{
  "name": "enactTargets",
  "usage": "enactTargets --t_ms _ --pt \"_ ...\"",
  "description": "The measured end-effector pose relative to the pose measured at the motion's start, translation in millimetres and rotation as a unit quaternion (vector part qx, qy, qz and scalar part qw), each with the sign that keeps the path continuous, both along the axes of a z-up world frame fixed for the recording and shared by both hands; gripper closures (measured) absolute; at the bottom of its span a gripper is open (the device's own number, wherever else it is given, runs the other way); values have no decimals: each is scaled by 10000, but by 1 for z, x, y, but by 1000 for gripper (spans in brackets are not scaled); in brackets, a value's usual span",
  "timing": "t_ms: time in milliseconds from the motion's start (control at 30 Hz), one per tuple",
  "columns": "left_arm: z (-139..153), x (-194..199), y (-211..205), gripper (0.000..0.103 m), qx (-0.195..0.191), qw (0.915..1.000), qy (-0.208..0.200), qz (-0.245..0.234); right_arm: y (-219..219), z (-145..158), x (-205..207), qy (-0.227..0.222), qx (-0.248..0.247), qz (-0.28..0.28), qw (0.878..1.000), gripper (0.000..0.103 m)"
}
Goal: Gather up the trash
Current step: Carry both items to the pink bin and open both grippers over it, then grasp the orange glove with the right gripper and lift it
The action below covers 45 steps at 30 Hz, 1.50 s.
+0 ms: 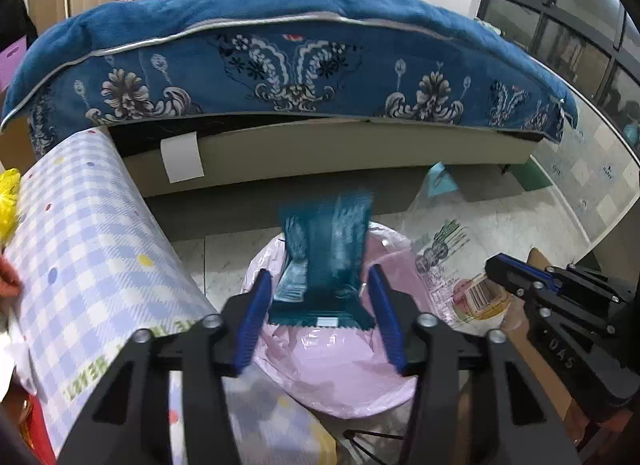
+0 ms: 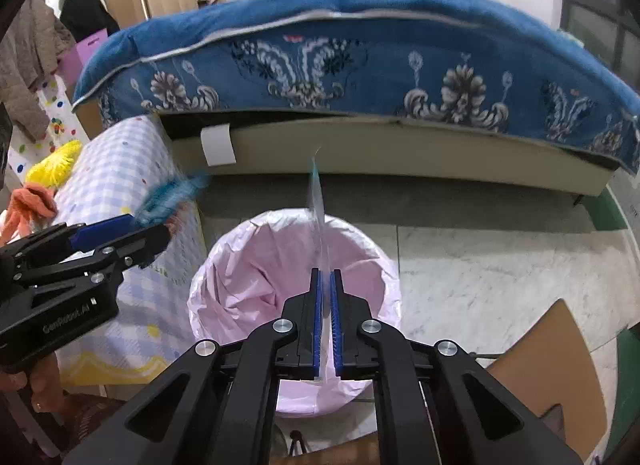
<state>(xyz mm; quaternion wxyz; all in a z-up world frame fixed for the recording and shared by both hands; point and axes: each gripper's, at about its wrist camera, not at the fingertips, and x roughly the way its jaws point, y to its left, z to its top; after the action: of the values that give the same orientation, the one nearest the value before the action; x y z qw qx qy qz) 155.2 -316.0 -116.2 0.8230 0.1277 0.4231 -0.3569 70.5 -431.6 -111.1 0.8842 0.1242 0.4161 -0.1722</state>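
My left gripper (image 1: 318, 277) is open over a bin lined with a pink bag (image 1: 352, 369). A teal wrapper (image 1: 326, 249), blurred, sits loose between its spread fingers above the bin. In the right wrist view the left gripper (image 2: 152, 233) shows at the left with the teal wrapper (image 2: 172, 195) at its tip. My right gripper (image 2: 326, 277) is shut on a clear plastic bag (image 2: 318, 201), seen edge-on, above the pink-lined bin (image 2: 240, 285). The clear printed bag (image 1: 456, 265) shows in the left wrist view, held by the right gripper (image 1: 496, 265).
A bed with a blue floral blanket (image 2: 360, 65) stands behind the bin. A checked blue cloth-covered surface (image 1: 88, 265) lies at the left with a yellow fluffy thing (image 2: 52, 167) on it. Brown cardboard (image 2: 552, 381) lies at the right. The floor is marble tile (image 2: 500, 265).
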Motion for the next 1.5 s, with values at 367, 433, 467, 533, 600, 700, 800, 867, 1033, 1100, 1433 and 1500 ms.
enactTargets --t_ms 367,433,467,533,600,700,800,867,1033,1100,1433,1500 --pt "23 -3 49 36 -11 9990 -271 356 6 23 -3 -248 97 -59 9996 66" --pt "34 -8 69 36 -29 9981 -349 509 11 38 -9 -409 122 -24 9991 66" --pt "39 -11 80 36 -66 9976 -369 579 16 45 -10 -475 127 12 9988 66" --pt "51 -19 105 36 -138 9961 -419 757 30 61 -16 -637 122 153 9978 66" --pt "61 -27 128 36 -185 9945 -475 916 48 76 -20 -768 104 349 9964 66" --pt "74 -37 163 36 -198 9908 -573 1206 77 92 -19 -879 62 668 9939 66" --pt "82 -46 200 34 -176 9860 -676 1515 108 103 -14 -933 41 1018 9904 66" --pt "85 -50 222 33 -120 9824 -735 1714 130 110 -9 -960 25 1267 9873 66" --pt "92 -54 286 33 -68 9685 -850 2338 183 119 3 -965 -111 1839 9781 65" --pt "96 -52 313 33 -46 9605 -905 2631 202 122 12 -955 -151 2037 9742 63" --pt "102 -23 391 32 -64 9320 -940 3500 272 120 75 -897 -387 2951 9505 60" --pt "98 -9 398 32 -84 9309 -830 3557 279 114 94 -845 -411 3045 9479 53"
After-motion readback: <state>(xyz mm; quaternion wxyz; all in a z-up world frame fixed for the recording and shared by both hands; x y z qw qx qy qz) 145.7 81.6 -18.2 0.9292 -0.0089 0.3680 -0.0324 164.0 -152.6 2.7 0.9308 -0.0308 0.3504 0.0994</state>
